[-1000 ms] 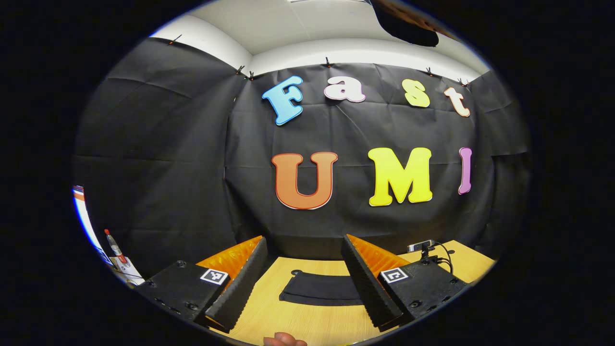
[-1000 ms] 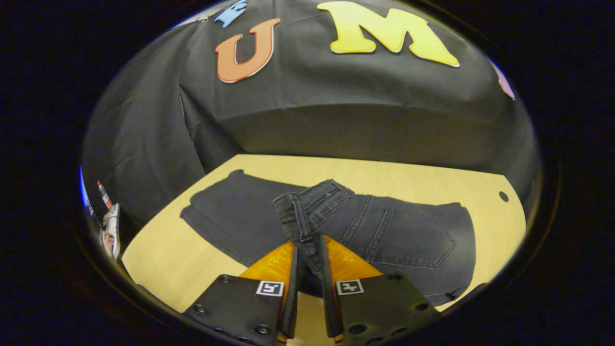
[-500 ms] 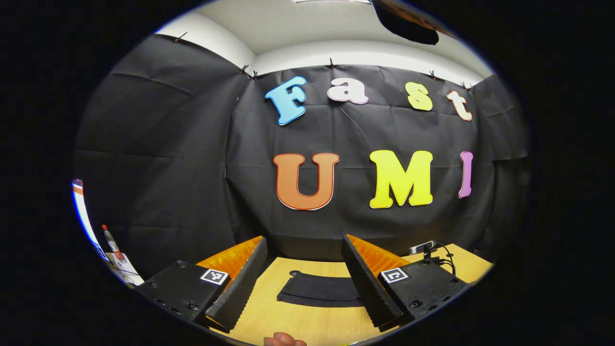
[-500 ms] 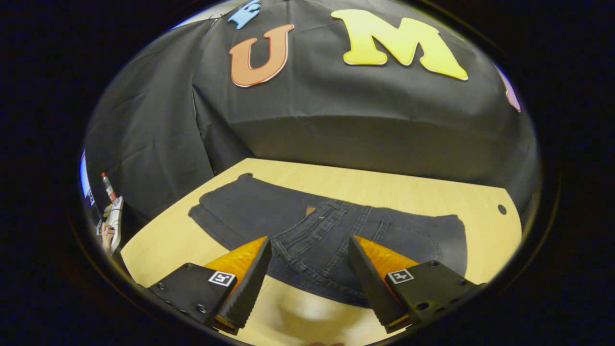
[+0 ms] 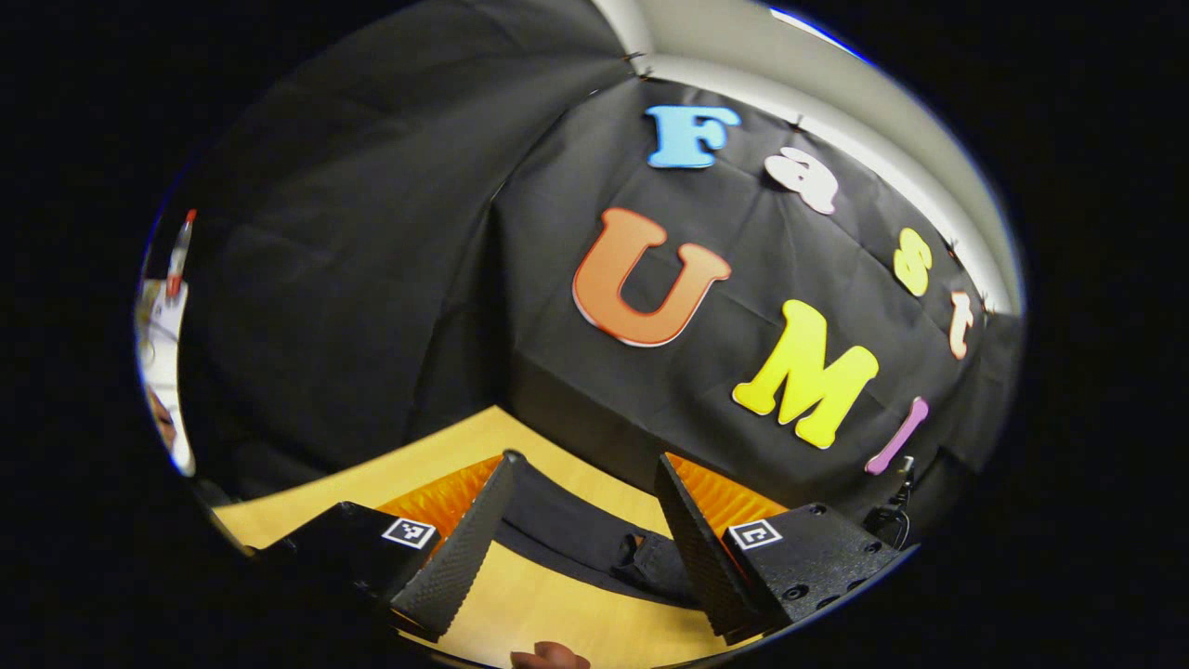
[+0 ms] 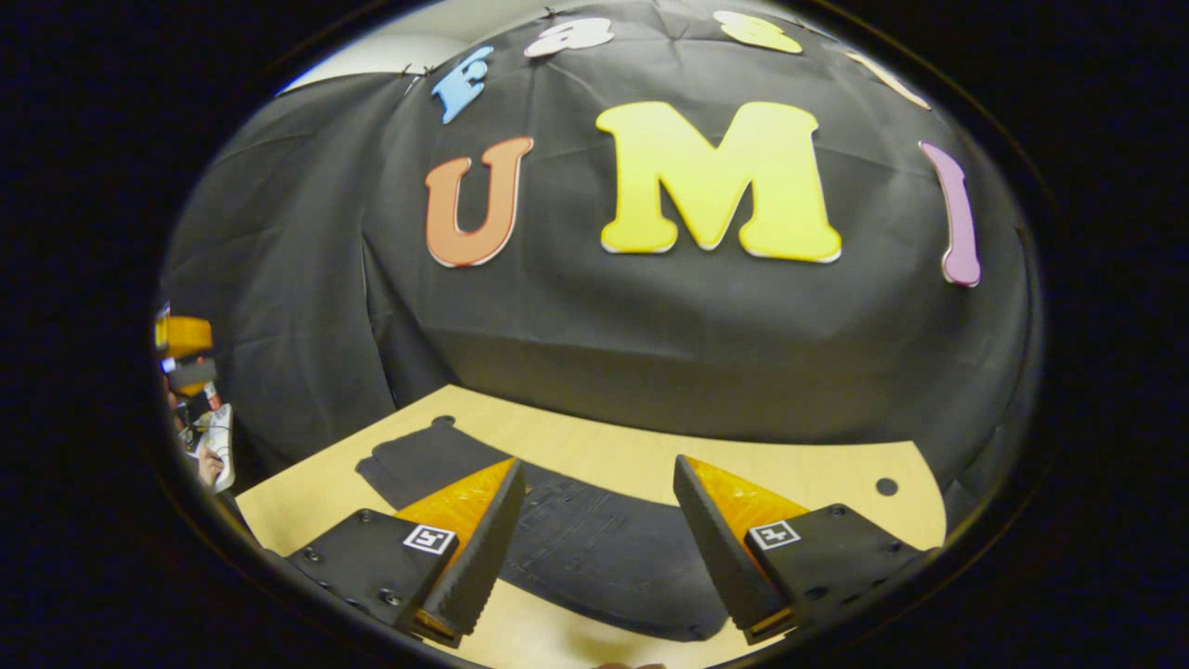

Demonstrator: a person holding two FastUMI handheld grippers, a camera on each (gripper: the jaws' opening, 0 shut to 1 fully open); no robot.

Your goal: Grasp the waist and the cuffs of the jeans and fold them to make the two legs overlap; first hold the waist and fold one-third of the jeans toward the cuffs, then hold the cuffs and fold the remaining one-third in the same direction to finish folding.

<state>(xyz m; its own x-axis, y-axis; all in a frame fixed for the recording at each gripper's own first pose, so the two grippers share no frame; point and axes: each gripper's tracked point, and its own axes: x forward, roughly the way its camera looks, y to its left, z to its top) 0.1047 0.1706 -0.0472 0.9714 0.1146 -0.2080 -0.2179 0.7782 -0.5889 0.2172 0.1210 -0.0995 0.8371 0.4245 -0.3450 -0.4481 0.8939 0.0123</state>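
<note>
Dark grey jeans [image 6: 594, 548] lie flat on the wooden table [image 6: 790, 465], waist part folded over the legs and the cuff end [image 6: 418, 455] reaching to the far left. My right gripper [image 6: 599, 463] hovers open above the folded part, nothing between its fingers. In the left gripper view the jeans [image 5: 576, 534] show as a dark strip across the table [image 5: 437, 455], with a bunched bit of fabric near the right finger. My left gripper [image 5: 585, 458] is open over that strip, rolled to one side and not touching it.
A small hole [image 6: 887, 486] marks the table's far right corner. The black cloth wall closes the table's far side. A dark device with a cable [image 5: 896, 497] stands at the table's right end. A fingertip [image 5: 548, 658] shows at the bottom edge.
My right gripper let go of the waist, opened and pulled back and up. The waist now lies flat on the legs. My left gripper rolled sideways and swung closer to the jeans.
</note>
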